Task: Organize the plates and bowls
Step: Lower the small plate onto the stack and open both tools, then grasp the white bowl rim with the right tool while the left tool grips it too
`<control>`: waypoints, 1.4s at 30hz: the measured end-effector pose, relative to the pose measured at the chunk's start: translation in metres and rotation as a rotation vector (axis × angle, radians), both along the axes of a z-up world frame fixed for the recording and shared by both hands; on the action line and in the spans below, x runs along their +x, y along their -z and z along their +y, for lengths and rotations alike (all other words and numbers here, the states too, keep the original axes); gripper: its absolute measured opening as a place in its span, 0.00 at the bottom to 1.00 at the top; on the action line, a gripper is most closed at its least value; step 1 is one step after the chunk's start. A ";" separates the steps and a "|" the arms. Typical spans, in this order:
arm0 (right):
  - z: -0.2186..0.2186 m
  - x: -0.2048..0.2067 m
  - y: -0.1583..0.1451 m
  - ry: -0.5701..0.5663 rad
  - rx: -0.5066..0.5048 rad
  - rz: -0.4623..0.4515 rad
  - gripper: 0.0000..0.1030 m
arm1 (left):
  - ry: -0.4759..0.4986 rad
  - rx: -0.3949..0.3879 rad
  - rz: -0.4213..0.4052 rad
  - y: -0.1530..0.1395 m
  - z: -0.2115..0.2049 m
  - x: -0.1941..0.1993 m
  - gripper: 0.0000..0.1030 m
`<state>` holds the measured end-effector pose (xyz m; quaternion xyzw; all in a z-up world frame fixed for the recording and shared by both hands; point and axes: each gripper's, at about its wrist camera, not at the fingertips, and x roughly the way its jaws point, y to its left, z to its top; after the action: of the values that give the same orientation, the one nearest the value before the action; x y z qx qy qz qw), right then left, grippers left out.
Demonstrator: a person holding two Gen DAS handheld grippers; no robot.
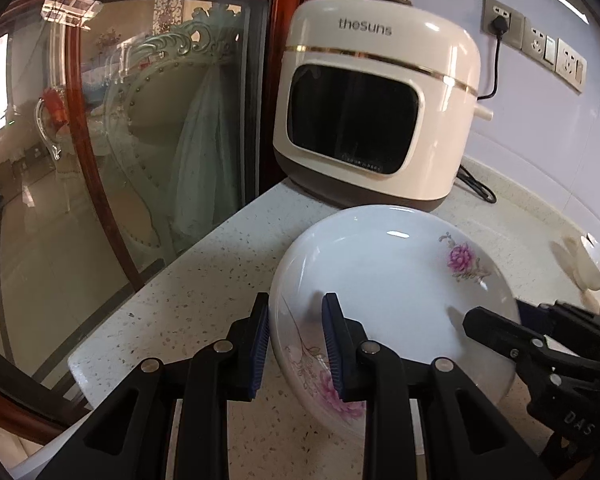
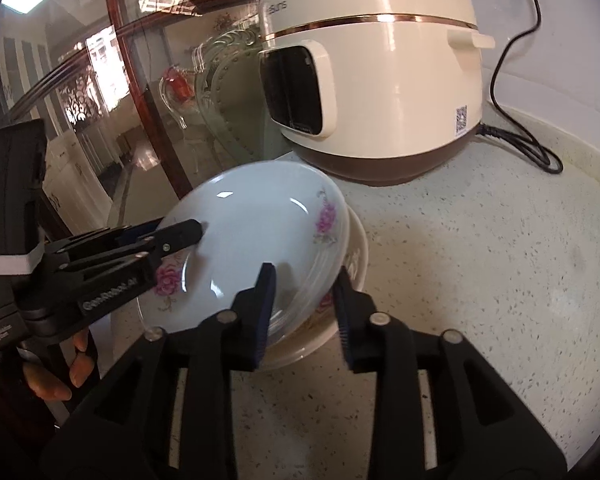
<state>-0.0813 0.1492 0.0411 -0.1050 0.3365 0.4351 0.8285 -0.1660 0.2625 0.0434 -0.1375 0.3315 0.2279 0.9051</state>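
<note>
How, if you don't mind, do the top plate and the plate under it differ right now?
The top plate sits tilted, both the left gripper and right gripper straddling its rim; the lower plate lies flat on the counter, mostly covered. Both are white with pink flowers.

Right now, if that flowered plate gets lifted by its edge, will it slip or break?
Probably stiff but slippery: the top plate is glossy, with sharp light reflections. Likely breakable, as it looks ceramic. It lies tilted over a lower plate, so it may slide or clatter if released.
</note>
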 end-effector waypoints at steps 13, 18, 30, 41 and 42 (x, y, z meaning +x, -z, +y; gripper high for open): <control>0.019 -0.011 -0.002 -0.015 -0.100 -0.146 0.67 | -0.048 0.018 -0.033 -0.009 0.000 -0.004 0.29; 0.009 -0.014 -0.009 0.044 -0.126 -0.264 0.74 | -0.032 0.024 -0.082 -0.020 -0.006 -0.011 0.69; -0.046 0.015 -0.045 0.158 0.011 -0.206 0.84 | 0.184 -0.042 -0.090 -0.017 -0.049 0.007 0.84; -0.189 0.055 -0.085 0.530 0.019 -0.191 0.87 | 0.498 -0.116 -0.012 -0.019 -0.143 0.062 0.85; -0.212 0.062 -0.085 0.597 0.013 -0.159 0.87 | 0.517 -0.131 -0.002 -0.019 -0.152 0.070 0.85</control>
<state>-0.0191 -0.0623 0.1262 -0.0298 0.2837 0.1651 0.9441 -0.0959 0.1107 0.0623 -0.1066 0.3690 -0.0331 0.9227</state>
